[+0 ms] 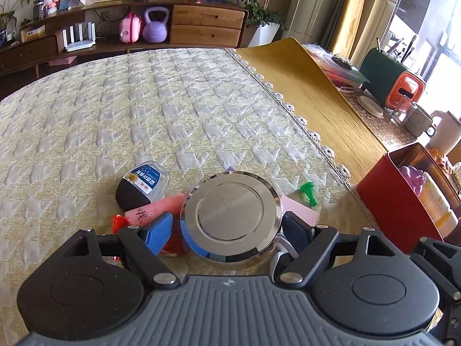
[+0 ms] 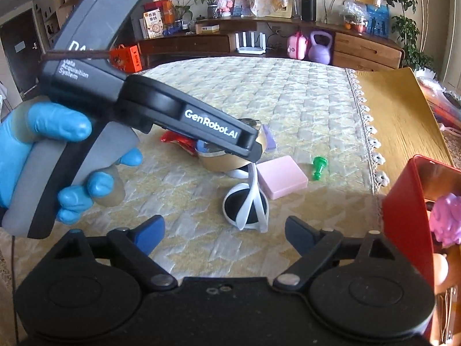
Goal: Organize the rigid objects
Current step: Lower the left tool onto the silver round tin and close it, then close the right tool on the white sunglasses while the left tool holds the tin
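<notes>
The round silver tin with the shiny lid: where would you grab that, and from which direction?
Grip the round tin across its full width, pads on opposite sides of the wall just under the lid rim, coming down from above at a slant. The flat, polished lid offers nothing to pinch, while the straight round sides do. The left gripper already straddles it this way; whether its pads press yet is unclear.

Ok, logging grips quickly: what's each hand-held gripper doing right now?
Left hand-held gripper: open, straddling the round metal tin, pads not visibly pressing.
Right hand-held gripper: open, empty.
</notes>
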Motion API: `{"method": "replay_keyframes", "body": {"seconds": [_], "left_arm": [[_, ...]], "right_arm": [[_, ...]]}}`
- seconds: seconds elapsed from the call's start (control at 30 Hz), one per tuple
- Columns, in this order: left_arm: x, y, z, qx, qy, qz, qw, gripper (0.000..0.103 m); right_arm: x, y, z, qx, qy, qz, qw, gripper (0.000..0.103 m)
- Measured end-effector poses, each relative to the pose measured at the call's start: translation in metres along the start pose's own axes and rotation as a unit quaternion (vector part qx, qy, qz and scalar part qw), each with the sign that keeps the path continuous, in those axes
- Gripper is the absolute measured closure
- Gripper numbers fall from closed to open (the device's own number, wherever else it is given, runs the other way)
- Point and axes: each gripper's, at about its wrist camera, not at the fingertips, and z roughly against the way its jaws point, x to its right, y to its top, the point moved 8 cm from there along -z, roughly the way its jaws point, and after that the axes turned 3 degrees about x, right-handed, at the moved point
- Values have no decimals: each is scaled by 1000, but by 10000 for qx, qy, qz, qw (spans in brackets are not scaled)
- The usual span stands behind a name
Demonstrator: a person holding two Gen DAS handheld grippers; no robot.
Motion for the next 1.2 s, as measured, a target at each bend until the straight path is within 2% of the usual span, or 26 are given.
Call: {"method": "replay_keyframes", "body": {"seconds": [0.33, 0.5, 0.67, 0.8, 0.9, 1.2], "left_arm": [[-2, 2, -16, -63, 66, 217, 9997, 20], [-1, 2, -17, -6, 131, 161, 9998, 21], [0, 1, -15, 42, 174, 119, 9998, 23], [0, 1, -14, 42, 234, 147, 9996, 24], [0, 0, -12, 48, 280, 148, 9995, 24], [6, 0, 6, 158, 290, 125, 9994, 24]], "right_arm": [[3, -1, -18, -80, -103, 61, 9999, 30], [2, 0, -24, -9, -237, 177, 9996, 32], [4, 3, -27, 75, -365, 215, 9991, 46], [6, 4, -26, 108, -456, 184, 9987, 51], [5, 6, -26, 118, -528, 225, 9983, 62], [6, 6, -13, 170, -497, -9, 9986, 62]]}}
